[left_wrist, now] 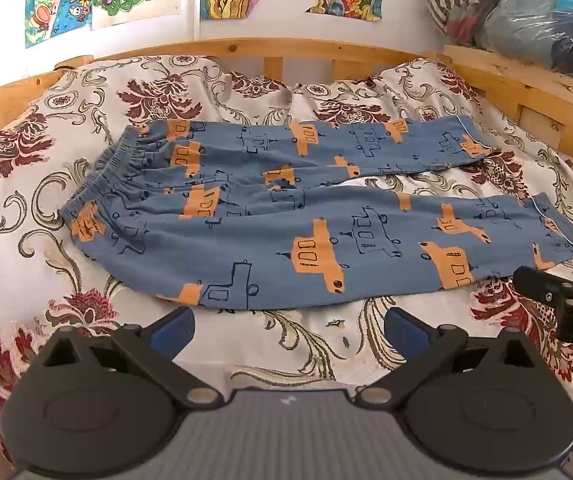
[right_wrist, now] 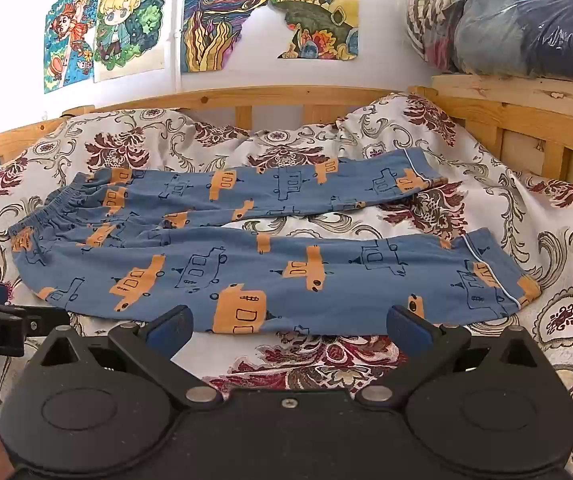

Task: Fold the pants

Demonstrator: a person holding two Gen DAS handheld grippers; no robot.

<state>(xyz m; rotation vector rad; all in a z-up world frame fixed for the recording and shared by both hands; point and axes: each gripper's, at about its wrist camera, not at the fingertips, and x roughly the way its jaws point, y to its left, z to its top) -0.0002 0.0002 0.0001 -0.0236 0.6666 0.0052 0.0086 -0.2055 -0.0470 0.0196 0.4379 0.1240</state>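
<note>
Blue pants (left_wrist: 286, 216) with orange and outlined car prints lie flat on the bed, waistband at the left, both legs stretched to the right and spread apart. They also show in the right wrist view (right_wrist: 270, 264). My left gripper (left_wrist: 288, 330) is open and empty, just in front of the near leg's lower edge. My right gripper (right_wrist: 288, 330) is open and empty, just in front of the near leg towards its cuff end. Each gripper shows at the edge of the other's view: the right one (left_wrist: 566, 292) and the left one (right_wrist: 2, 320).
The floral bedsheet (left_wrist: 26, 200) covers the bed. A wooden bed rail (left_wrist: 286, 46) runs along the back and right. Plastic-wrapped bedding (right_wrist: 526, 24) sits on the right rail. Colourful drawings (right_wrist: 126, 28) hang on the wall.
</note>
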